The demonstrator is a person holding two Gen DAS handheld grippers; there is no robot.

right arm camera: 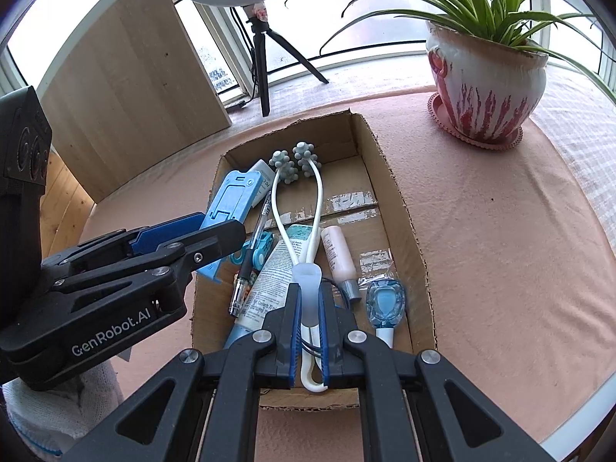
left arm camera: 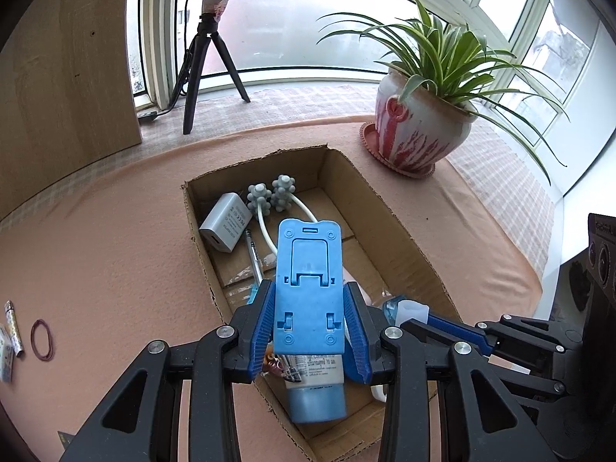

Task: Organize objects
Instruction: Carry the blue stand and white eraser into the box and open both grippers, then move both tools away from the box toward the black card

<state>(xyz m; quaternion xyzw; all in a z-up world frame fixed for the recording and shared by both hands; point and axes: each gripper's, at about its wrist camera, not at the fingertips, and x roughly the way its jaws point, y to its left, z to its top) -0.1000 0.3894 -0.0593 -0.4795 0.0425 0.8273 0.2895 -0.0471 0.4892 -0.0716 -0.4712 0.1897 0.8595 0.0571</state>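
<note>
My left gripper (left arm camera: 308, 288) is shut on a blue folding phone stand (left arm camera: 308, 269) and holds it upright over the open cardboard box (left arm camera: 385, 208). From the right wrist view, that gripper (right arm camera: 219, 227) and the stand (right arm camera: 235, 200) hang at the box's left side. My right gripper (right arm camera: 310, 292) is shut on the handle of a white massager (right arm camera: 278, 208) with two grey knobbed balls, which lies lengthwise in the box (right arm camera: 389, 177). Beneath it lie a white-and-blue tube (right arm camera: 277, 265), a pen (right arm camera: 254, 246), a pink bottle (right arm camera: 338, 258) and a clear blue piece (right arm camera: 385, 300). A white charger (left arm camera: 225, 227) sits at the box's far left.
A potted plant (left arm camera: 419, 131) on a pink saucer stands beyond the box to the right. A ring light's tripod (left arm camera: 208, 61) and a wooden board (left arm camera: 65, 57) stand at the back left. A red rubber band (left arm camera: 41, 338) and a battery (left arm camera: 13, 327) lie on the pink cloth to the left.
</note>
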